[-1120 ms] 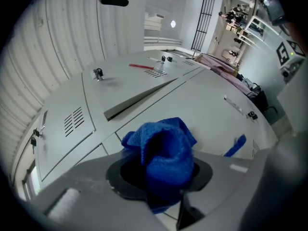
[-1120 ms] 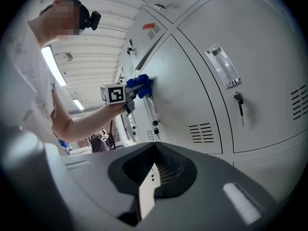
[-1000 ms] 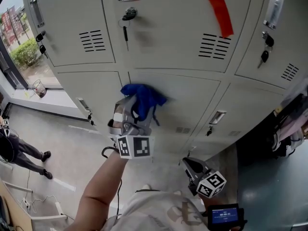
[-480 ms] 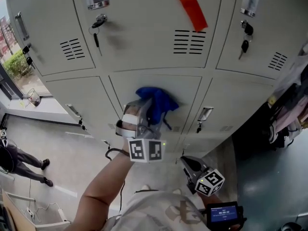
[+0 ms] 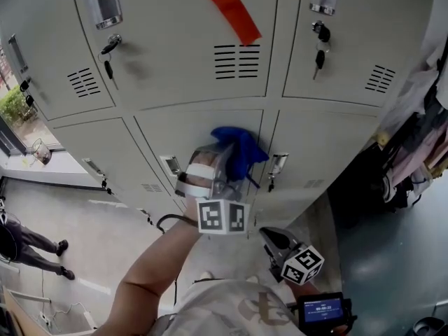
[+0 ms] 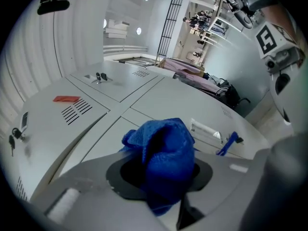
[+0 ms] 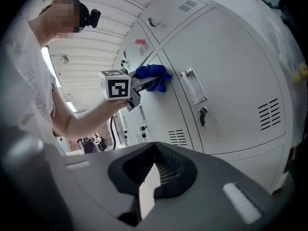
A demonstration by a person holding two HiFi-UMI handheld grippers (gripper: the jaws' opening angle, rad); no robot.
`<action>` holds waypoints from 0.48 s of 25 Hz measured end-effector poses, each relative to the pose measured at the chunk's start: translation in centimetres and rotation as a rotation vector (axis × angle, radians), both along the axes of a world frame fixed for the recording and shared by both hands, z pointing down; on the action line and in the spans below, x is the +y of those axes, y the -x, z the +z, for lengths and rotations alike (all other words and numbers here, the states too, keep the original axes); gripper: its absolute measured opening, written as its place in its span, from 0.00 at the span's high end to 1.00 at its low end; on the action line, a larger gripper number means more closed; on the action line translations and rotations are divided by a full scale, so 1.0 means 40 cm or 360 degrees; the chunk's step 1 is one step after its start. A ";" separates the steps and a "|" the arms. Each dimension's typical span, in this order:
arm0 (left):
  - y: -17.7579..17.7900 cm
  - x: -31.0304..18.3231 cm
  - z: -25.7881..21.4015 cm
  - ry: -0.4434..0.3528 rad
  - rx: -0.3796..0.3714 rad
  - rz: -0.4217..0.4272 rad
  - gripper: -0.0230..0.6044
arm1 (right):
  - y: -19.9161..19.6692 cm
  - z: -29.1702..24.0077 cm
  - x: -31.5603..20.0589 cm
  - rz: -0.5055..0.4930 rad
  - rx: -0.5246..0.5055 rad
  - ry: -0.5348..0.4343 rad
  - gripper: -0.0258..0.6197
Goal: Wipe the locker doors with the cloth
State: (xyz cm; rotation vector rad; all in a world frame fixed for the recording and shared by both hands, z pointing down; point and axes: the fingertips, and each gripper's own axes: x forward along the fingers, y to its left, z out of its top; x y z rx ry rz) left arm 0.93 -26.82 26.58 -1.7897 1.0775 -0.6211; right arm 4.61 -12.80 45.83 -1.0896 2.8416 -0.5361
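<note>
Grey locker doors point(image 5: 175, 47) filled my head view. My left claw point(image 5: 225, 163) was clamped on the cloth. My right claw point(image 5: 273, 236), at 5 o'clock from it, was closed on nothing. The blue cloth point(image 5: 241, 151) was pressed to the lower middle door's right edge, at 6 o'clock from a red tape strip point(image 5: 231, 9). I judged wiping under way. No door showed marks separating wiped from unwiped, so I could not gauge what remained.

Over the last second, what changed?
The left tool, shut on the cloth, swept right across the lower middle door to its right edge. The grip did not change. The right tool stayed low, shut and empty.
</note>
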 end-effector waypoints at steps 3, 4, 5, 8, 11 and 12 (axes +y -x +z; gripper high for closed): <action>-0.033 -0.001 -0.010 -0.0012 -0.0031 0.0018 0.74 | -0.023 -0.005 0.001 0.0013 -0.0001 -0.0005 0.96; -0.040 -0.002 -0.018 -0.0018 -0.0042 0.0023 0.74 | -0.029 -0.006 0.001 0.0013 -0.0002 -0.0007 0.96; -0.048 -0.001 -0.027 -0.0025 -0.0051 0.0027 0.74 | -0.033 -0.007 0.002 0.0012 -0.0003 -0.0010 0.96; -0.071 0.000 -0.067 -0.0063 -0.0057 0.0038 0.74 | -0.038 -0.008 0.004 -0.0001 -0.0007 -0.0013 0.96; -0.091 0.002 -0.120 -0.0114 -0.0029 0.0046 0.74 | -0.036 -0.004 0.008 -0.0023 -0.0011 -0.0010 0.96; -0.095 0.002 -0.134 -0.0125 -0.0014 0.0044 0.74 | -0.035 -0.002 0.008 -0.0030 -0.0012 -0.0007 0.96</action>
